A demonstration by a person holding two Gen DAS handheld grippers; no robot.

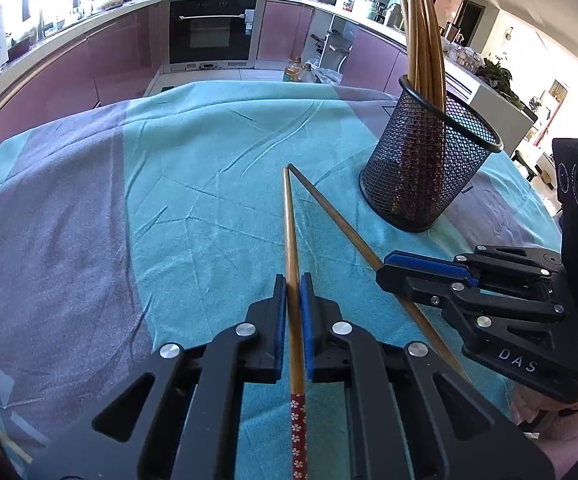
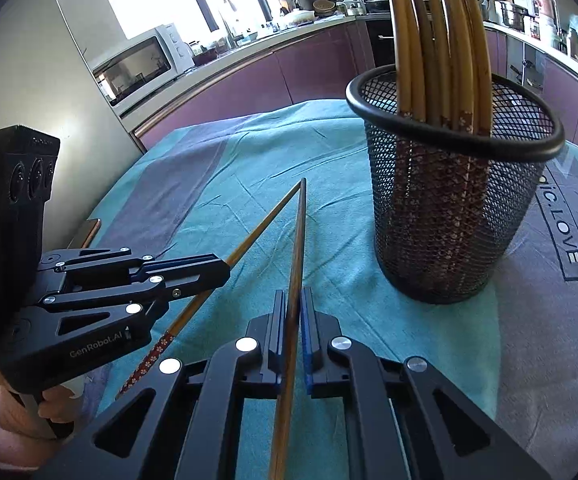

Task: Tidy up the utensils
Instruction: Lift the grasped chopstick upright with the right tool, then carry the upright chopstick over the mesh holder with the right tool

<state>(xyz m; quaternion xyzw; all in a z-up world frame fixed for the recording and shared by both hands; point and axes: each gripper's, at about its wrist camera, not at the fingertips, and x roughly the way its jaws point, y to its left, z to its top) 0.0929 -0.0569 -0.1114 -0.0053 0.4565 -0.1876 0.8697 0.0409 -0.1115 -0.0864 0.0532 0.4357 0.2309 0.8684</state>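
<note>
Landmark: black mesh cup, upright on the teal and grey cloth.

Cup content: a bundle of chopsticks stands inside, the thin ends up, the red flowered ends at the bottom behind the mesh.

Left gripper: to the left of the cup and nearer to the camera. The fingers are narrow and pinch one chopstick between the blue pads.

Left chopstick: held in the left gripper. Its thin tip points toward the left side of the cup base; its red flowered end comes back behind the pads.

Right gripper: in front of the cup, between the cup and the left gripper. The fingers are narrow and clamp the second chopstick.

Right chopstick: held in the right gripper. Its tip is left of the cup base, apart from the cup.

Tips: the two chopstick tips come together just beside each other, left of the cup. I cannot tell if they touch each other or the cloth.

Behind the cup: kitchen counter, oven, microwave.
</note>
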